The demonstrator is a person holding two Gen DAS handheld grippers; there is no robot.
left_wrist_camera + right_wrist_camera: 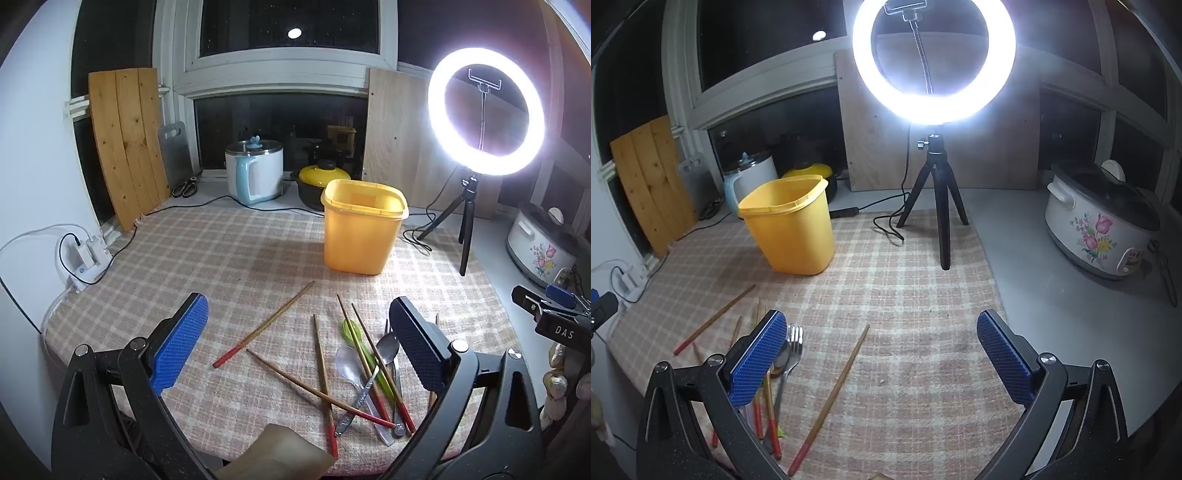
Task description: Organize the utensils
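We held both tools, left tool (pixel 299 347) and right tool (pixel 882 356), released; red-tipped wooden chopsticks (pixel 264 325) and metal spoons (pixel 388 349) all lay before the tall yellow plastic bin (pixel 364 230), unsorted.

chopsticks (pixel 325 384): wooden, red-tipped, lying crossed in a loose pile on the bench | lone chopstick (pixel 264 325): lying apart, diagonal | spoons: clear plastic spoon (pixel 349 363) and metal spoon (pixel 388 347) resting in pile | fork (pixel 792 354): lying flat | yellow bin (pixel 364 225): standing upright, open, beyond pile
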